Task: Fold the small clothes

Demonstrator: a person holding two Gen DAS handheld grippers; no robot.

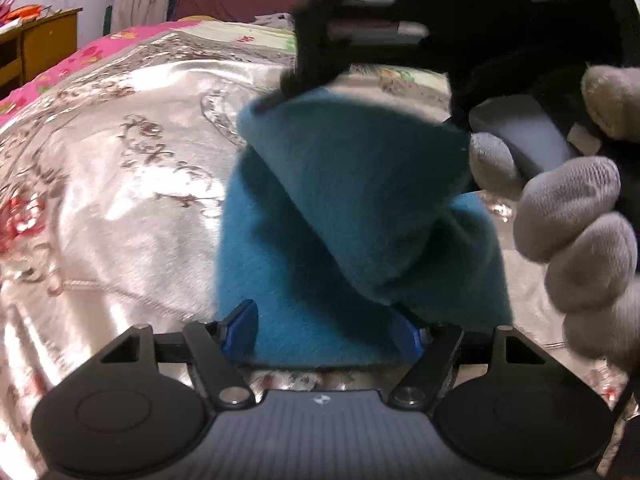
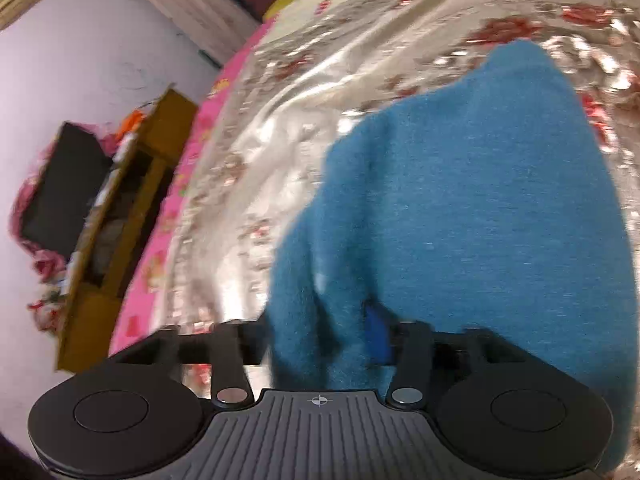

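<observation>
Your left gripper (image 1: 320, 330) stands parted with the blue cloth (image 1: 320, 220) lying between and ahead; your right gripper (image 2: 320, 340) looks released, cloth draped across.

The cloth (image 1: 320, 240) lies on the bed (image 1: 120, 184), partly doubled over itself. The left claw (image 1: 320, 332) sits at the cloth's near edge, cloth between its jaws. The right claw (image 1: 368, 92) is at the cloth's far side, a gloved hand (image 1: 576, 216) to the cloth's right. A cabinet (image 2: 120, 216) stands left of the bed, against the wall (image 2: 80, 60).
</observation>
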